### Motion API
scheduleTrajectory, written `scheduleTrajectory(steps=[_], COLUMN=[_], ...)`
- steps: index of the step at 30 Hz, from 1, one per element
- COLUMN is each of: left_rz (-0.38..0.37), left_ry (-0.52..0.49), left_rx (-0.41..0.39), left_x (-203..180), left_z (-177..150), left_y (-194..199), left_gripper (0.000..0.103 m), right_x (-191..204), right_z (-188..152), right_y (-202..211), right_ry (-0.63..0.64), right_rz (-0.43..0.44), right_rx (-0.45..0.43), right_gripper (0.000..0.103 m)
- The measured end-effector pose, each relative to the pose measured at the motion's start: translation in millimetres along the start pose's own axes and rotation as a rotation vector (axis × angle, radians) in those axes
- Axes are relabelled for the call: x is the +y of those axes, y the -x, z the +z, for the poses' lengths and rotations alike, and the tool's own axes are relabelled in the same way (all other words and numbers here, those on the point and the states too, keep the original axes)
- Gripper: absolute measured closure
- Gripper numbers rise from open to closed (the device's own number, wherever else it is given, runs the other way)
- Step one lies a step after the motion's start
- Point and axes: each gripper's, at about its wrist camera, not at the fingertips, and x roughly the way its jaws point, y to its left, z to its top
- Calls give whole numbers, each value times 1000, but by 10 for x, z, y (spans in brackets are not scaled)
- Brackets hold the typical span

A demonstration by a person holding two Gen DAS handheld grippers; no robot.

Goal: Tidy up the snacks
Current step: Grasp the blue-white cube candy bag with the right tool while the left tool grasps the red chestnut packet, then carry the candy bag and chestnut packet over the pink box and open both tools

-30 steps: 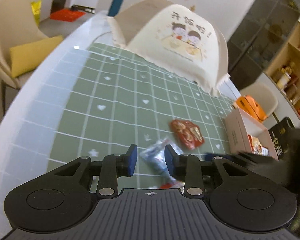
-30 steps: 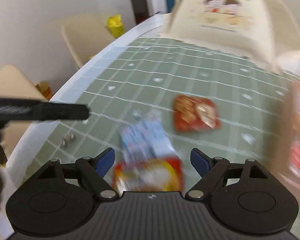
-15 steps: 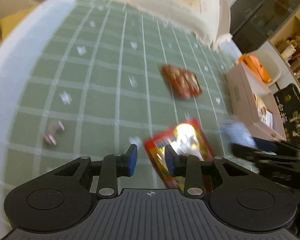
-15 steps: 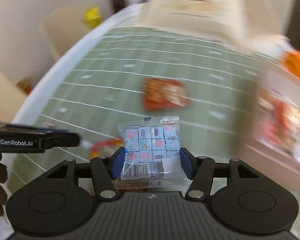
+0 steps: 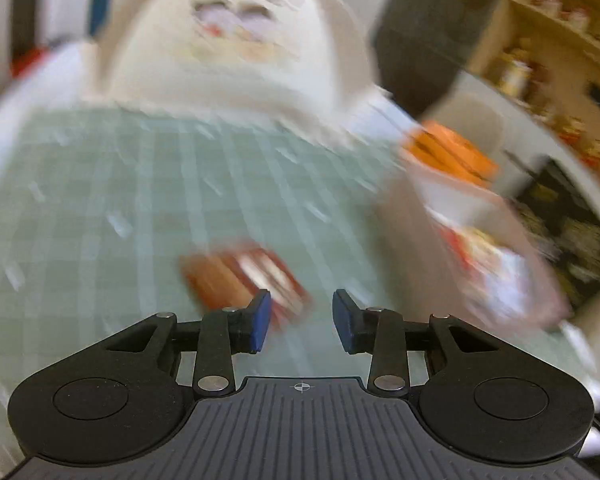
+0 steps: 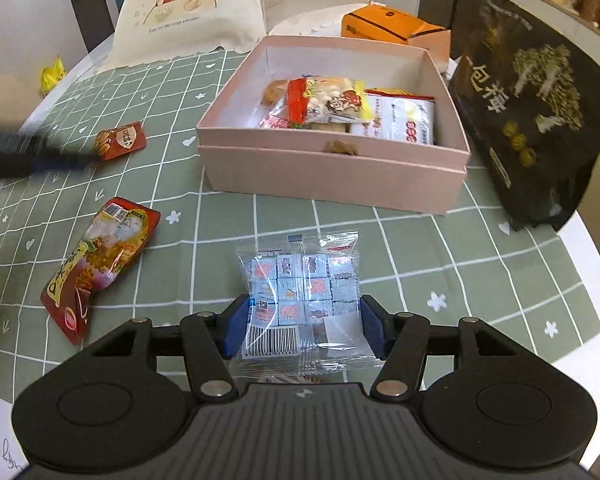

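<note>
My right gripper [image 6: 303, 326] is shut on a clear bag of small blue candy cubes [image 6: 302, 300] and holds it above the green checked cloth, short of the pink box [image 6: 332, 176], which holds several snack packs. A small red snack pack [image 6: 120, 140] and a longer red snack pack [image 6: 100, 256] lie on the cloth to the left. My left gripper [image 5: 302, 320] is open and empty, just short of the small red pack [image 5: 244, 276]; this view is blurred. The left gripper also shows as a dark blur in the right wrist view [image 6: 28, 152].
A large black bag [image 6: 540, 120] stands right of the box. An orange carton [image 6: 396, 28] sits behind it. A chair with a cartoon-print cover [image 6: 188, 12] stands at the far side of the table. The pink box [image 5: 472, 248] is at my left gripper's right.
My right gripper closed on the blue candy bag and carried it right, toward the pink box. My left gripper swung forward from the long red pack to the small red pack.
</note>
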Motion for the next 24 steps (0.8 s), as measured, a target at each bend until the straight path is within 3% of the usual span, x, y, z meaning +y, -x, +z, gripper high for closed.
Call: scheduleTrajectory(steps=[2, 5, 8, 13, 17, 21, 24], left_rz=[43, 35, -1, -46, -107, -86, -96], left_ry=[48, 50, -25, -254, -321, -338, -379], left_rx=[16, 54, 64, 75, 94, 77, 78], left_x=[212, 390, 324, -68, -333, -490, -666], left_z=[148, 172, 65, -417, -735, -837, -820], left_y=[-276, -547, -453, -88, 152, 392, 464], left_gripper=[64, 65, 66, 66, 66, 65, 65], right_x=[1, 47, 35, -27, -10, 17, 13], right_z=[-27, -104, -170, -198, -140, -81, -54], right_y=[3, -14, -24, -39, -94, -157, -188], right_ry=[-6, -3, 10, 2, 11, 36, 42], right_rz=[11, 22, 31, 49, 39, 23, 2], right_rx=[5, 17, 28, 18, 3, -12, -15], right_gripper=[45, 45, 44, 44, 44, 44, 38])
